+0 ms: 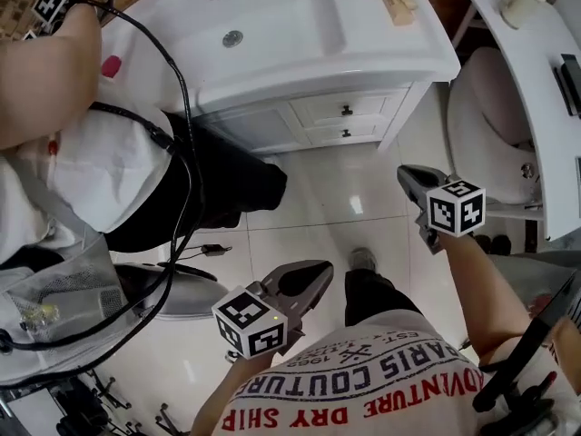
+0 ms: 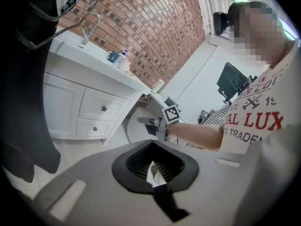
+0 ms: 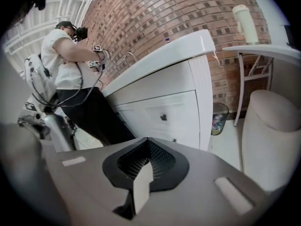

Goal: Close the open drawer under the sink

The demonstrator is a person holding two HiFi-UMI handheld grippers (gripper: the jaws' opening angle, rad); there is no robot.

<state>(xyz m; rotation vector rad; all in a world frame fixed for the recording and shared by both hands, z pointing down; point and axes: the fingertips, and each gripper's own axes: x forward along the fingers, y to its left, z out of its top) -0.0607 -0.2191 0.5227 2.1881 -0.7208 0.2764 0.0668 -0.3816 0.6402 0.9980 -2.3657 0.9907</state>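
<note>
Head view: white sink (image 1: 272,25) in a vanity cabinet (image 1: 263,125), upper drawer (image 1: 345,110) and lower drawer (image 1: 345,134) stacked at the cabinet's right side. Both fronts seemingly flush with the cabinet face, no shadowed gap to be made out. Left hand-held gripper (image 1: 313,278) low over the tiled floor (image 1: 318,198), right hand-held gripper (image 1: 418,182) further forward. Both well apart from the drawers, touching nothing. Second person (image 1: 91,153) close against the cabinet's left end. Left gripper view: jaws of the left hand-held gripper (image 2: 153,147) pressed together, nothing between them. Beyond, the vanity cabinet (image 2: 61,107) side-on, upper drawer (image 2: 103,108) and lower drawer (image 2: 95,128) level with each other and with the door panel beside them. Right hand-held gripper (image 2: 149,121) in mid-air between drawers and camera, clear of both. Right gripper view: jaws of the right hand-held gripper (image 3: 148,147) likewise together and empty, aimed roughly at the drawer stack. Upper drawer (image 3: 163,117) flat in its frame, lower drawer (image 3: 175,139) partly hidden behind the gripper body, no projecting edge visible. Second person (image 3: 61,55) at the sink's far end. Judged from all three views: drawer under the sink apparently shut already, the task seemingly complete, at most a check of the half-hidden lower front left to do.
</note>
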